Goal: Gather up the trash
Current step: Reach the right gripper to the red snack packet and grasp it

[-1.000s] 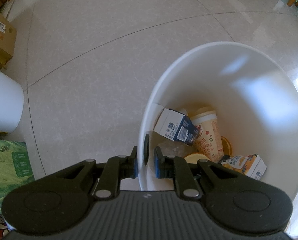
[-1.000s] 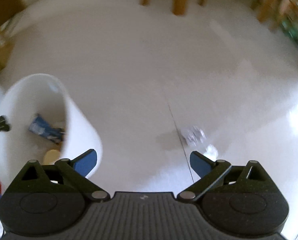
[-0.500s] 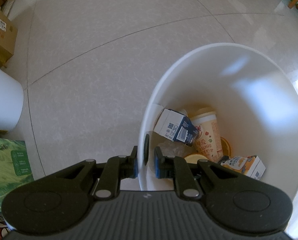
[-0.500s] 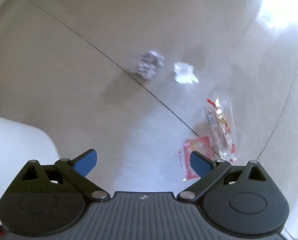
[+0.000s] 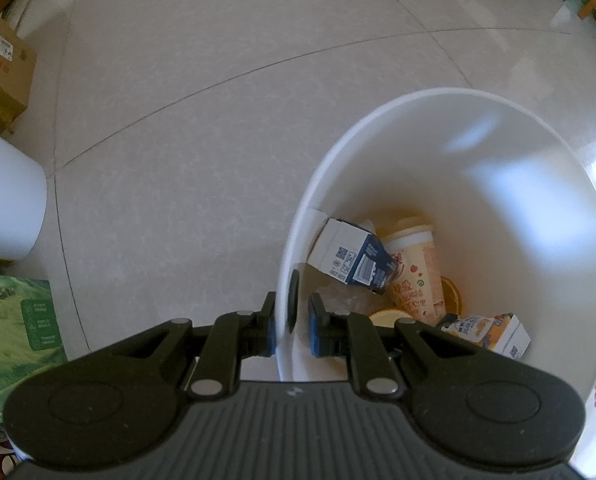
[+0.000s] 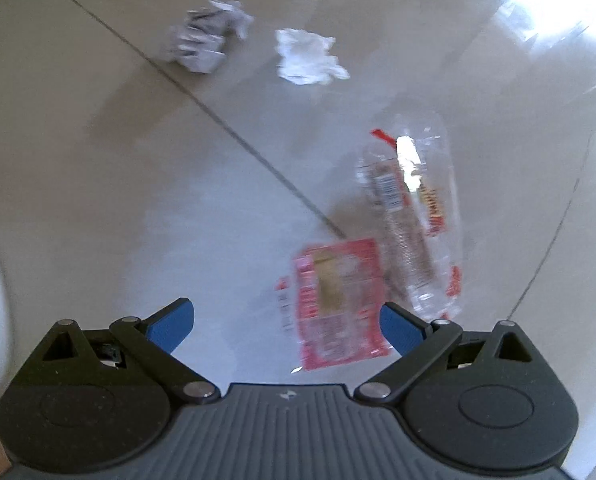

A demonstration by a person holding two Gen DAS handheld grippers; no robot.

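Since a second ago, right gripper (image 6: 286, 327) has swung from bin (image 5: 546, 216) toward floor litter, jaws spread above red wrapper (image 6: 338, 304). Left gripper (image 5: 291, 330) pinches bin's rim, holding it steady for drops.

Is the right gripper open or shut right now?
Open. The right gripper has its blue pads spread wide with nothing between them, above the red wrapper on the floor.

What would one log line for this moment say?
left gripper: shut on bin rim | right gripper: open, above red wrapper | floor: clear wrapper, two paper wads
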